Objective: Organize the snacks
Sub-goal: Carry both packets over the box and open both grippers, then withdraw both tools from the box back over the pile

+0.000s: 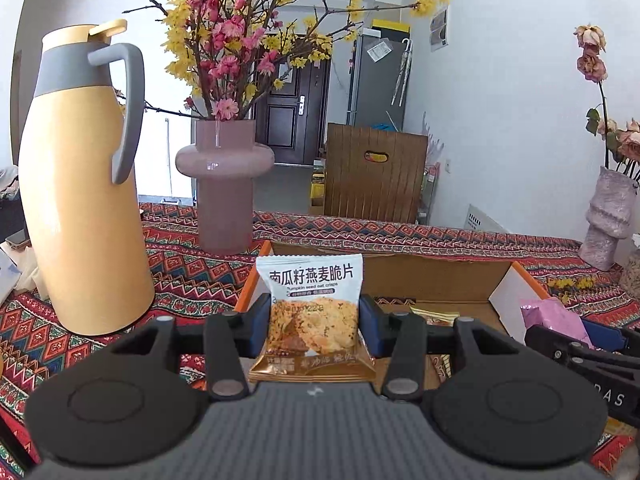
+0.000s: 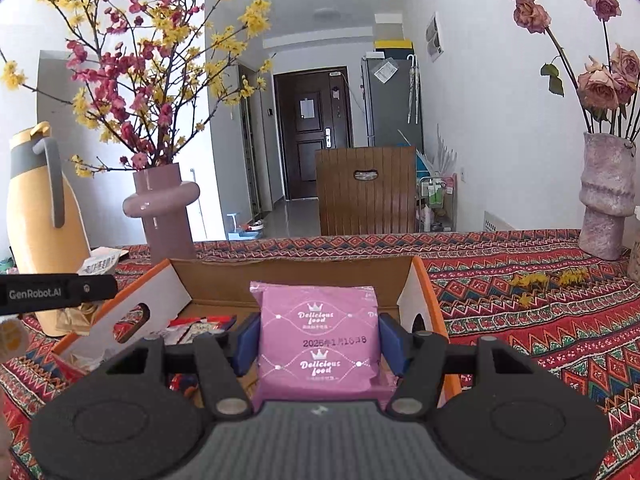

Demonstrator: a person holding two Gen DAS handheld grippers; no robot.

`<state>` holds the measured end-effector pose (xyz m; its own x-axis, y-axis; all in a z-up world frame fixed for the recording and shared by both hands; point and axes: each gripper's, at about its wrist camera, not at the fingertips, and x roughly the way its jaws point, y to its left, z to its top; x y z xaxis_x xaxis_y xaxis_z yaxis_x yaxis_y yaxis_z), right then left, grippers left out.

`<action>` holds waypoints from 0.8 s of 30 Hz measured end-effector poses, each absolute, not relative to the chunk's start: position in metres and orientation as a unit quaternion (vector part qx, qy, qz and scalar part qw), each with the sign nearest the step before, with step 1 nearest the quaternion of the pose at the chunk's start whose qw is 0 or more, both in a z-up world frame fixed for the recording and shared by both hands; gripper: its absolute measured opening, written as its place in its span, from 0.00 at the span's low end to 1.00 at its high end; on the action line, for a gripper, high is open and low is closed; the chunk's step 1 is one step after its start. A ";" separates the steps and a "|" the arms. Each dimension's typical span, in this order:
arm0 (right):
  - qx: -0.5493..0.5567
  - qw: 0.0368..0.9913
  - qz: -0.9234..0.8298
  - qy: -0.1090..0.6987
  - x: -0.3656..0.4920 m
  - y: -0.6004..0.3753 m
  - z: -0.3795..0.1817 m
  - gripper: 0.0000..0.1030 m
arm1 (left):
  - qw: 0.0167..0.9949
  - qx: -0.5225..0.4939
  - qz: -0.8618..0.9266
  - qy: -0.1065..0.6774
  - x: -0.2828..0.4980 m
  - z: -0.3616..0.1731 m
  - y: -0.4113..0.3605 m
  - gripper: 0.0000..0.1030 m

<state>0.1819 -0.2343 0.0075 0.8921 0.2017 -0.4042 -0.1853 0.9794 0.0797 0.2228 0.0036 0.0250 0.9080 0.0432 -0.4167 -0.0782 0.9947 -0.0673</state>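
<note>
Snacks: two packets, both in your grippers, both above the open cardboard box [image 1: 424, 280] with orange edges on the patterned tablecloth [image 1: 188, 268].

Your left gripper [image 1: 314, 326] has its jaws clamped on the oat crisp packet [image 1: 312, 312], blue pads [image 1: 258, 326] pressing both side edges. Packet stands upright, white top with printed text, brown sealed bottom toward the camera. It sits over the box's left wall in the left wrist view. A gold wrapper [image 1: 436, 316] lies inside the box just right of it.

Your right gripper [image 2: 318, 342] has its jaws clamped on the pink packet [image 2: 318, 336], marked "Delicious food" with a printed date, held upright and face-on, above the box [image 2: 296, 280] interior. Red-and-white wrappers [image 2: 200, 326] lie on the box floor to its left. The box's near left flap with a cutout handle [image 2: 128, 320] leans outward.

In the left wrist view the pink packet [image 1: 554, 318] and right gripper show at the right edge; in the right wrist view the left gripper's arm shows at the left edge.

Around the box: yellow thermos jug [image 1: 80, 184] with grey handle at left, mauve vase [image 1: 224, 184] of pink and yellow blossoms beside it, textured vase [image 2: 606, 196] of dried roses far right, fallen yellow petals [image 2: 544, 280] on the cloth. Wooden chair back [image 2: 366, 190] behind the table.
</note>
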 end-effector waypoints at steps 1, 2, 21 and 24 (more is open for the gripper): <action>0.016 0.972 0.098 0.212 0.182 -0.233 0.006 0.59 | 0.975 -0.043 0.031 0.214 0.223 0.024 0.005 0.45; 0.012 0.972 0.097 0.214 0.182 -0.231 0.004 0.59 | 0.975 -0.046 0.030 0.215 0.224 0.023 0.006 0.45; 0.046 0.978 0.083 0.188 0.167 -0.247 0.010 0.99 | 0.984 -0.057 0.032 0.163 0.203 0.029 0.006 1.00; 0.045 0.978 0.081 0.188 0.166 -0.248 0.010 0.99 | 0.984 -0.054 0.032 0.164 0.203 0.029 0.004 1.00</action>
<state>0.1658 -0.2476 0.0101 0.9160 0.1760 -0.3604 -0.1422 0.9827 0.1185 0.2033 0.0045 0.0286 0.9443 0.0450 -0.3260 -0.0804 0.9921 -0.0960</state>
